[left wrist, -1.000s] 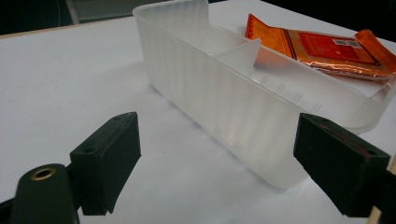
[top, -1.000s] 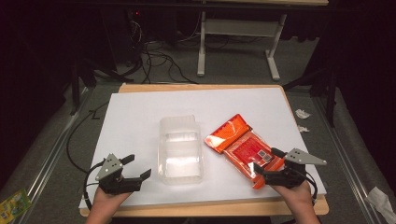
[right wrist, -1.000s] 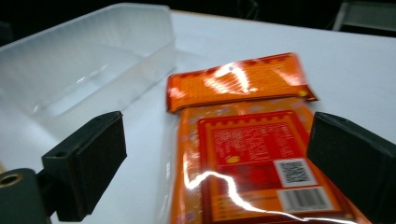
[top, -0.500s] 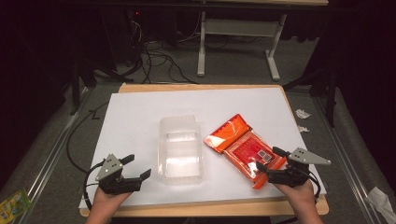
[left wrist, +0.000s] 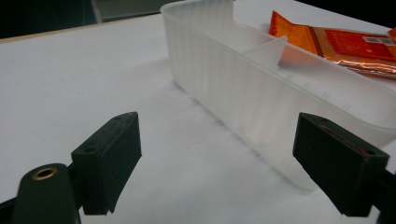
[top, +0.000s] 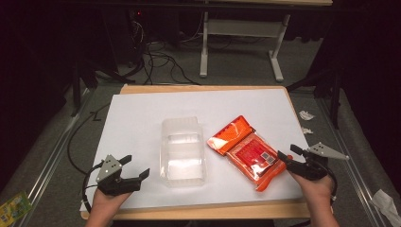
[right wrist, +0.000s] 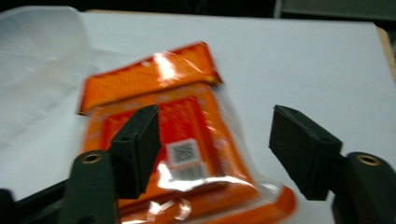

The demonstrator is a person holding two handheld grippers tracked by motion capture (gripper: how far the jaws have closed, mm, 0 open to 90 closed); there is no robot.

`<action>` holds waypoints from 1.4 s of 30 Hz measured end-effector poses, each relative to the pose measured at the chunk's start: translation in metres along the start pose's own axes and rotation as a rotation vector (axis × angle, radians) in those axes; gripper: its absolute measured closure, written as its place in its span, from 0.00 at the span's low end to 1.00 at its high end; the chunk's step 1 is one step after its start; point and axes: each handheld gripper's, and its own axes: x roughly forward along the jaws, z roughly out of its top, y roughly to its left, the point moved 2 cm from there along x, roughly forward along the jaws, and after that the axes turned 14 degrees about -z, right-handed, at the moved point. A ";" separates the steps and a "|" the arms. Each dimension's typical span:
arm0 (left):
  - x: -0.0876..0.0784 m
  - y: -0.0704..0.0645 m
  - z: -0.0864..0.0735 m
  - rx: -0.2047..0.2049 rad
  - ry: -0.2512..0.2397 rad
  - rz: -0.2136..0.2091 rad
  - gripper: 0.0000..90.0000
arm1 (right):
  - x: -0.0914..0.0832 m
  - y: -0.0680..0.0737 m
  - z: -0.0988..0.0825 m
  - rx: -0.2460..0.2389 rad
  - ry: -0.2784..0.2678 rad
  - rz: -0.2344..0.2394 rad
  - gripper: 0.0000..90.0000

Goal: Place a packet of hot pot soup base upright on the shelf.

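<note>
High view: orange pouch [top: 247, 151] lay right of clear tray [top: 183, 151] on worktop [top: 142, 113], long axis far-left to near-right. Right gripper [top: 289, 158] nearest, at its near-right end, fingers just narrowing, half-open, pouch untouched. Left gripper [top: 135, 168] open, empty.

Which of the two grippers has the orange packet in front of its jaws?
The right gripper: the orange packet lies just before its open jaws, which have just been closing. The left gripper faces the clear tub.
</note>
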 end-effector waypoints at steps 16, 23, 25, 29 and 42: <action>0.000 -0.001 0.000 0.008 0.004 0.001 0.18 | 0.021 -0.021 -0.021 -0.010 0.163 -0.127 1.00; -0.001 -0.001 0.000 0.007 -0.001 -0.004 0.18 | 0.012 -0.017 -0.029 -0.032 0.186 -0.122 1.00; 0.000 0.000 0.001 0.008 -0.001 -0.006 0.18 | 0.006 -0.014 -0.032 -0.038 0.187 -0.117 1.00; 0.000 0.000 0.002 0.006 -0.010 -0.010 0.18 | -0.007 -0.006 -0.038 -0.046 0.189 -0.101 1.00; 0.000 0.000 0.003 0.008 -0.016 -0.014 0.18 | -0.033 0.035 -0.052 -0.088 0.204 0.004 1.00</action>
